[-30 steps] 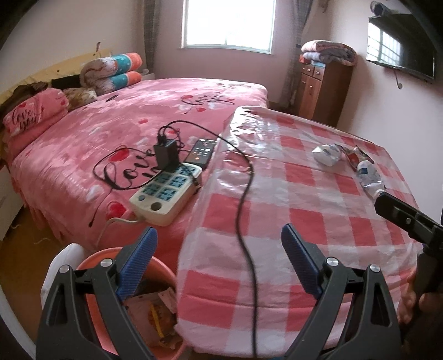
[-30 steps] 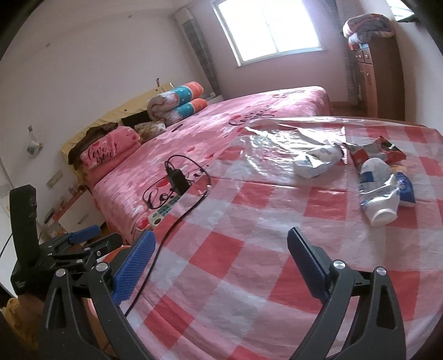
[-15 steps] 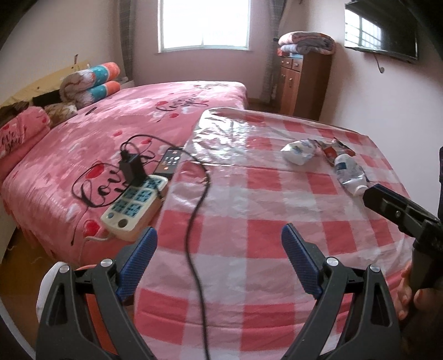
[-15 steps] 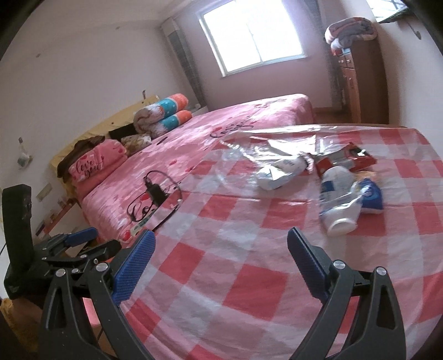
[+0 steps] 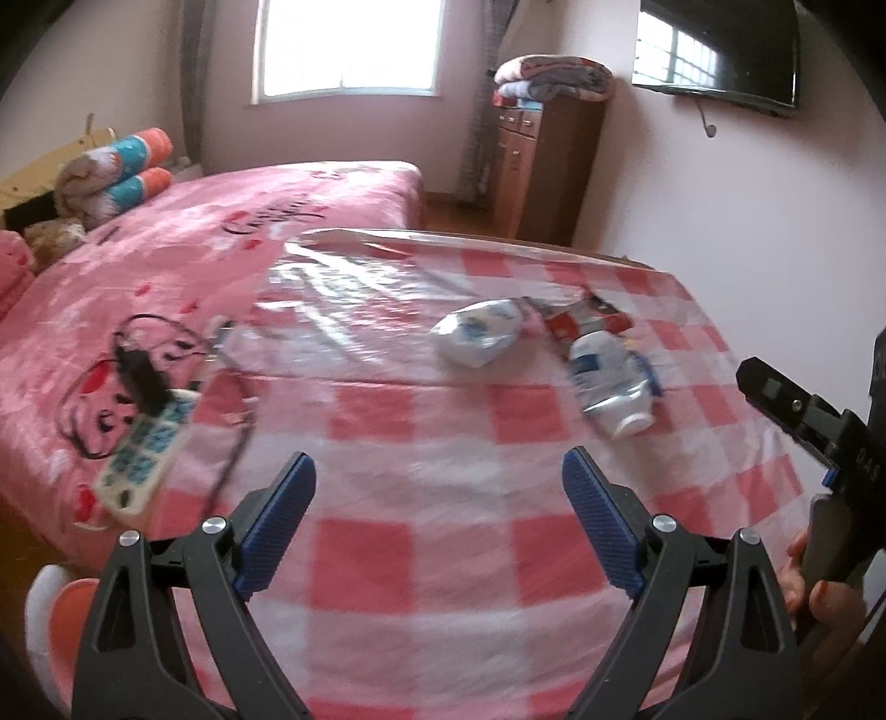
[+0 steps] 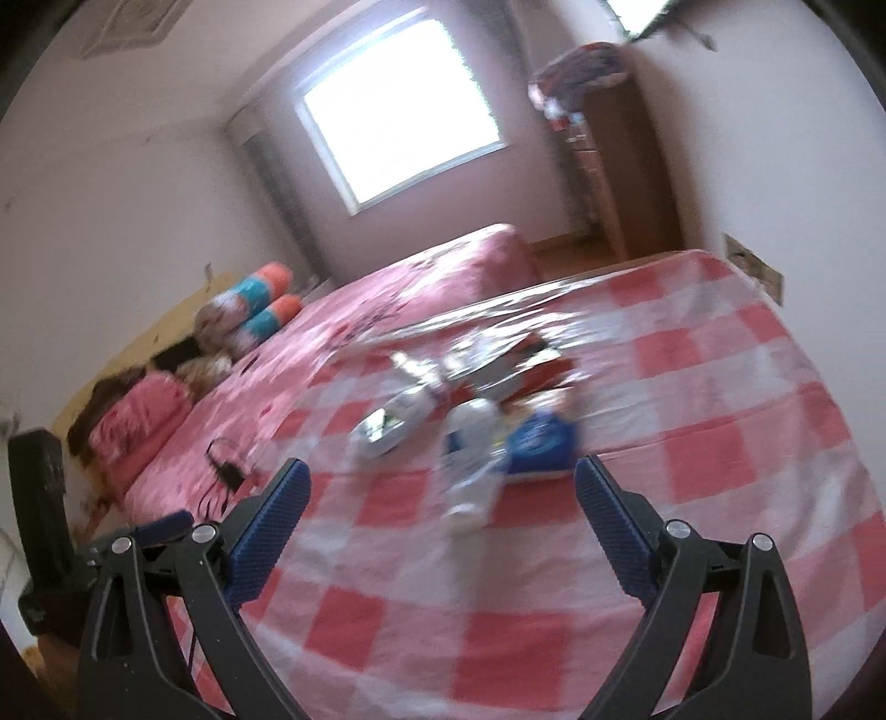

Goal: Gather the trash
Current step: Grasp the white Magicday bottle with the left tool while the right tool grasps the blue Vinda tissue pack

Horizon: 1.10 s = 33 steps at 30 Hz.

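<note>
- Several pieces of trash lie clustered on the far right part of the tabletop (image 5: 421,471), which is covered in a red-and-white checked cloth under clear plastic.
- We count a crumpled white wrapper (image 5: 480,331) with blue print, lying leftmost of the cluster.
- We count a red snack packet (image 5: 581,315), flattened, just behind and right of the wrapper.
- We count a white plastic bottle (image 5: 609,385) with a blue label, on its side, its cap end toward us, touching the red packet.
- We note a blue packet (image 6: 540,443) just beside the bottle, clear only in the right wrist view, which is blurred.
- Left tool (image 5: 437,512): our jaws stand wide apart with nothing between them, above the near part of the tabletop, well short of the trash.
- Right tool (image 6: 440,515): jaws likewise spread wide and empty, the bottle lying ahead between the finger lines but apart from them; in the left view we see it held by a hand (image 5: 830,595) at the right edge.
- Power strip (image 5: 145,451) with a black plug and cable, at the left tabletop edge against the bed (image 5: 166,266).
- Bed: pink cover, rolled blankets (image 5: 111,174) at its head.
- Wooden cabinet (image 5: 545,166) with folded bedding on top, by the window (image 5: 346,44).
</note>
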Each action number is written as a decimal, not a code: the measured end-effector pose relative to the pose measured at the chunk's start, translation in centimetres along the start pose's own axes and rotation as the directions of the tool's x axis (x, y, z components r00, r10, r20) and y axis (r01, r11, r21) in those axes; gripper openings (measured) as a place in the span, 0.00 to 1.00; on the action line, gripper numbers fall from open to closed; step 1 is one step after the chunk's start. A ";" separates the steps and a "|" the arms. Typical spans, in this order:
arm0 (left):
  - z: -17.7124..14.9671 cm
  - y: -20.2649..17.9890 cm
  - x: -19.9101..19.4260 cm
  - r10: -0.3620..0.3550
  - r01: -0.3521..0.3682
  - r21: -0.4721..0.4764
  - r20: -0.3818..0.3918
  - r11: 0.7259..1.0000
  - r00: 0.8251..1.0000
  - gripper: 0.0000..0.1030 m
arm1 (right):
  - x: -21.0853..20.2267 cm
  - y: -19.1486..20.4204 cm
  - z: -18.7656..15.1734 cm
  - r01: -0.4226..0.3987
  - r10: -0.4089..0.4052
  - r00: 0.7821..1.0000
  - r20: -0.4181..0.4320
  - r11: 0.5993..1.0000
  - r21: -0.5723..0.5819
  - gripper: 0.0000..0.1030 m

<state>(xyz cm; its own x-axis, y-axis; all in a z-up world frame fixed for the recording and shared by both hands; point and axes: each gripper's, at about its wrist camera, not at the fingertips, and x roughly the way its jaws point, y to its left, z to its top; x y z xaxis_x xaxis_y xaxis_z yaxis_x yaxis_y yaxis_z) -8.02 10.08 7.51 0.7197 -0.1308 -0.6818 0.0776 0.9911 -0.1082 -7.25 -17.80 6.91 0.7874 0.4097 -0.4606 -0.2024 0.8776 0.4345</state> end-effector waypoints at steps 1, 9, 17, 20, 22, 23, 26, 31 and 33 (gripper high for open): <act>0.3 -0.6 0.5 -0.014 0.014 -0.004 -0.002 1.000 1.000 0.89 | -0.2 -0.9 0.3 0.012 -0.012 1.000 0.007 1.000 0.020 0.92; 2.3 -6.0 4.6 -0.094 0.095 0.024 -0.035 0.995 0.995 0.87 | -1.2 -5.7 1.5 0.066 -0.071 0.997 0.042 0.992 0.109 0.92; 3.4 -9.1 8.8 -0.154 0.156 0.011 -0.095 0.988 0.983 0.84 | -1.1 -8.2 2.0 0.090 -0.096 0.995 0.034 0.984 0.155 0.92; 3.5 -9.7 10.2 -0.160 0.162 0.003 -0.114 0.987 0.980 0.82 | -0.8 -8.7 2.1 0.100 -0.106 0.994 0.029 0.982 0.161 0.92; 3.6 -10.0 11.1 -0.165 0.166 -0.004 -0.127 0.986 0.978 0.82 | -0.6 -9.1 2.2 0.105 -0.110 0.994 0.023 0.981 0.164 0.92; 3.7 -10.1 11.6 -0.162 0.163 -0.004 -0.134 0.987 0.978 0.82 | -0.4 -9.2 2.2 0.107 -0.112 0.994 0.018 0.980 0.166 0.92; 3.8 -10.3 12.6 -0.159 0.160 -0.003 -0.143 0.987 0.977 0.81 | 0.0 -9.4 2.2 0.107 -0.110 0.994 0.005 0.980 0.167 0.92; 4.3 -10.6 14.1 -0.165 0.166 -0.011 -0.158 0.986 0.974 0.79 | 1.0 -9.1 2.2 0.104 -0.102 0.995 -0.017 0.983 0.151 0.92; 4.4 -10.6 14.7 -0.172 0.172 -0.016 -0.165 0.985 0.971 0.76 | 1.5 -9.0 2.1 0.103 -0.099 0.995 -0.030 0.984 0.146 0.92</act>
<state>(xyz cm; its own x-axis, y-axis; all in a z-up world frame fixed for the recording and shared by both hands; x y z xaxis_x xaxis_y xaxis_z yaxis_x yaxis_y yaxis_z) 4.76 -2.23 1.80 0.5722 -0.3017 -0.7626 0.1888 0.9534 -0.2355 -3.08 -25.60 3.92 0.7860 0.3278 -0.5242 -0.0335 0.8692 0.4933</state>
